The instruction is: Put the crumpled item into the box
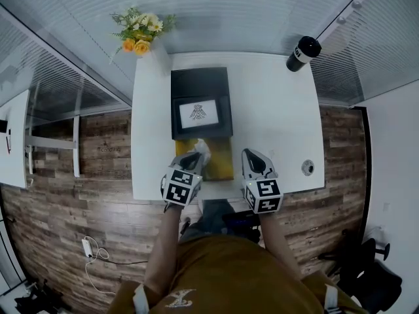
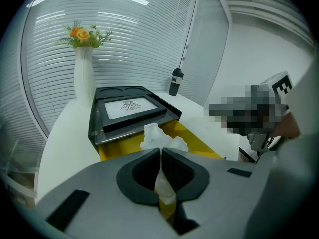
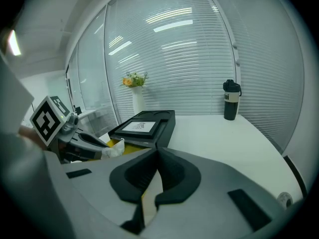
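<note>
Your left gripper (image 1: 194, 159) is clamped on the crumpled white tissue (image 2: 160, 136), holding it over the yellow box (image 1: 222, 163). Your right gripper (image 1: 253, 157) is closed and empty. The tissue is judged light, soft and compressible, so pinching any fold should suffice.

Reads as thin white tissue paper, soft and deeply creased, on the crumpled item (image 2: 160, 137). Shows smooth matt grey plastic on the shells of the left gripper (image 2: 160, 153) and the right gripper (image 3: 154, 154), with matt black, rubber-like lining inside the jaws. Presents a matt black finish on the box (image 2: 130, 91), board or plastic not distinguishable, with a smooth yellow inner surface. Appears as smooth white laminate with a faint sheen on the table (image 1: 281, 129). Looks like rough-grained brown wood planking on the floor (image 1: 78, 208). Shows a smooth white finish on the vase (image 2: 83, 78), semi-gloss black on the bottle (image 3: 230, 101), and brown cloth on the trousers (image 1: 229, 273).
</note>
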The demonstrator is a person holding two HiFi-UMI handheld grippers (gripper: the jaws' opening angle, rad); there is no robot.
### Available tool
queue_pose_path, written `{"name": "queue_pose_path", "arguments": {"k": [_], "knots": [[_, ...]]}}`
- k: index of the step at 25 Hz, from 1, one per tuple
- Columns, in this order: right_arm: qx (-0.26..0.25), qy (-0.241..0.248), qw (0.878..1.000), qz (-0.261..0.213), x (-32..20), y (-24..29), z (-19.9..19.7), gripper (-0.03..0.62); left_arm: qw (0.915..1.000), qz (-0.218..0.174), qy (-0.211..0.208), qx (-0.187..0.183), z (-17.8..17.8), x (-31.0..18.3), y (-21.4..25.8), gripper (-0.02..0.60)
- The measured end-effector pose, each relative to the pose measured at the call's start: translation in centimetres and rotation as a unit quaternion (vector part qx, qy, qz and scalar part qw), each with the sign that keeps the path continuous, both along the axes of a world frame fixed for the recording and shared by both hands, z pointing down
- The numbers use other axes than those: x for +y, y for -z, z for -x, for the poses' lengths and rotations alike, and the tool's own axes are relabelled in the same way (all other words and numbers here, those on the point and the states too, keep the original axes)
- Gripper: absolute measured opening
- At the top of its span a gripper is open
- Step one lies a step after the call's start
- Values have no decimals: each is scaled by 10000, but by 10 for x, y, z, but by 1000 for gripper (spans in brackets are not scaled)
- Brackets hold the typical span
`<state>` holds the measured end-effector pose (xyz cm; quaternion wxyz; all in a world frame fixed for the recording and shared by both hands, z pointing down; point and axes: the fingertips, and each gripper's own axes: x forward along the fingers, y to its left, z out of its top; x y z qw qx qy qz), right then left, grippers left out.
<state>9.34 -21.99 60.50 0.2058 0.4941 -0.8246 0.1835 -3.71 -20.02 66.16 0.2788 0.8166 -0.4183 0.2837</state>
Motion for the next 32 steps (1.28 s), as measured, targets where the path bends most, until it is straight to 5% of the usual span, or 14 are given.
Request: {"name": "queue_pose_path", "arguments": {"k": [14,32], "knots": [[6,-44,10000,78,1,-5,-12,12,9920,203,-597,-1096,-11,4,-25,35],[218,91,9996,-124,8,15,-10,12,9925,175,-694,-992,-15,7,-27,94]]}}
